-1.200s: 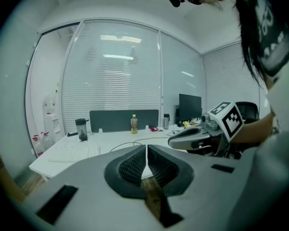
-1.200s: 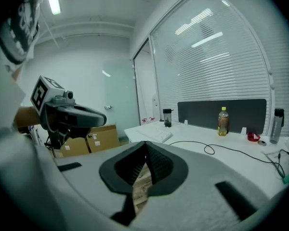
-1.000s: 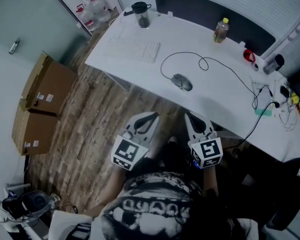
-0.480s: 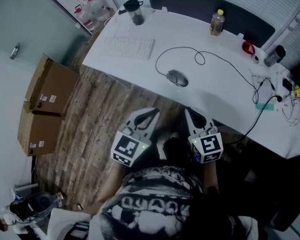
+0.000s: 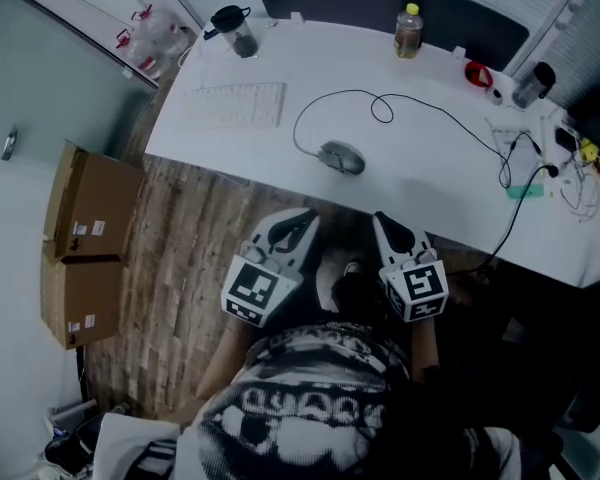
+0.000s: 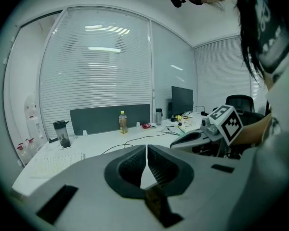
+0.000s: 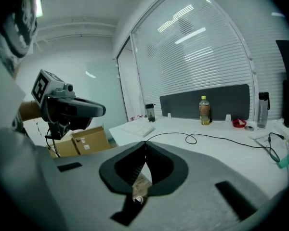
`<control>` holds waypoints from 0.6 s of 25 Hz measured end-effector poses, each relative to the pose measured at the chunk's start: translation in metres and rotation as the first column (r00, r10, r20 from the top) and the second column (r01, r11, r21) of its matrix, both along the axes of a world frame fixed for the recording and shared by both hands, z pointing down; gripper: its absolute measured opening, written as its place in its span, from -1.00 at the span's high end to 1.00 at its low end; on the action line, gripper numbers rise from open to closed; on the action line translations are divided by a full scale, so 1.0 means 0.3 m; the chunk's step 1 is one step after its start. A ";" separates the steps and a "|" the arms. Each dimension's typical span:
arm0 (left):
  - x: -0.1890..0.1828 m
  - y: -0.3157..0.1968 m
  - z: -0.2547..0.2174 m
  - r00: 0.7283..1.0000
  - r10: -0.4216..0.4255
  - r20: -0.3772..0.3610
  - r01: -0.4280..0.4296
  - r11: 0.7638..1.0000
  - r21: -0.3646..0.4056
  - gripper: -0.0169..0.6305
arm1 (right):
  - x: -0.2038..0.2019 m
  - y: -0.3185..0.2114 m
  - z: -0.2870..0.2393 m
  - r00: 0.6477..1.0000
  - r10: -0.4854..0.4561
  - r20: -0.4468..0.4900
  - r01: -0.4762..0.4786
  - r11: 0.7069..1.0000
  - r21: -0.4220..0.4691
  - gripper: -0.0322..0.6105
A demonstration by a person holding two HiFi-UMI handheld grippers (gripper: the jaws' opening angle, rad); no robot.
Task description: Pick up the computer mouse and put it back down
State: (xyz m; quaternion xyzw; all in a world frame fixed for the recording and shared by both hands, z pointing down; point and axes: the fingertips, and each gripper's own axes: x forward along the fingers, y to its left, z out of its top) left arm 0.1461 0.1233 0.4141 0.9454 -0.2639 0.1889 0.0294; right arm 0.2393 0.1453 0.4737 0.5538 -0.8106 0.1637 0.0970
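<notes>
1. Compared with a second ago, the small grey oval computer mouse [image 5: 342,156] and the white desk [image 5: 430,183] sit further left in the head view. The mouse keeps its spot near the desk's front edge.
2. Its long axis runs roughly across that view. The black cord [image 5: 310,118] leaves its left end, so the nose probably points left, though it shows small.
3. Your left gripper [image 5: 303,218] [image 6: 146,149] and right gripper [image 5: 380,220] [image 7: 145,149] have their jaws pressed together on nothing, well short of the mouse.
4. Spread the right jaws before you arrive. Turn your wrist so the pads take the narrow flanks, and lift gently against the cord.
</notes>
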 end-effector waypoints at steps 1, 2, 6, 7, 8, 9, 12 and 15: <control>-0.005 -0.025 0.002 1.000 0.008 -0.004 -0.008 1.000 -0.002 0.91 | -0.004 -0.019 0.008 1.000 0.008 -0.007 -0.008 1.000 -0.006 0.89; -0.012 -0.053 0.004 1.000 0.015 -0.009 -0.015 1.000 -0.003 0.91 | -0.010 -0.042 0.015 1.000 0.015 -0.012 -0.015 1.000 -0.010 0.89; -0.049 -0.187 0.013 0.999 0.048 -0.019 -0.048 0.999 -0.003 0.91 | -0.049 -0.164 0.050 0.999 0.048 -0.012 -0.048 0.998 -0.032 0.89; -0.064 -0.225 0.015 0.998 0.059 -0.017 -0.059 0.998 -0.002 0.91 | -0.061 -0.199 0.064 0.998 0.053 -0.013 -0.054 0.998 -0.041 0.89; -0.080 -0.264 0.017 0.997 0.069 -0.017 -0.069 0.998 -0.002 0.91 | -0.076 -0.234 0.079 0.998 0.055 -0.016 -0.056 0.997 -0.052 0.88; -0.097 -0.303 0.020 0.997 0.078 -0.018 -0.078 0.997 -0.006 0.91 | -0.092 -0.268 0.095 0.998 0.054 -0.022 -0.055 0.997 -0.063 0.88; -0.147 -0.411 0.037 0.995 0.098 -0.016 -0.099 0.995 -0.023 0.91 | -0.130 -0.366 0.147 0.998 0.040 -0.055 -0.045 0.994 -0.100 0.81; -0.181 -0.492 0.054 0.992 0.124 -0.017 -0.125 0.991 -0.039 0.91 | -0.145 -0.445 0.206 0.996 0.041 -0.084 -0.053 0.989 -0.141 0.67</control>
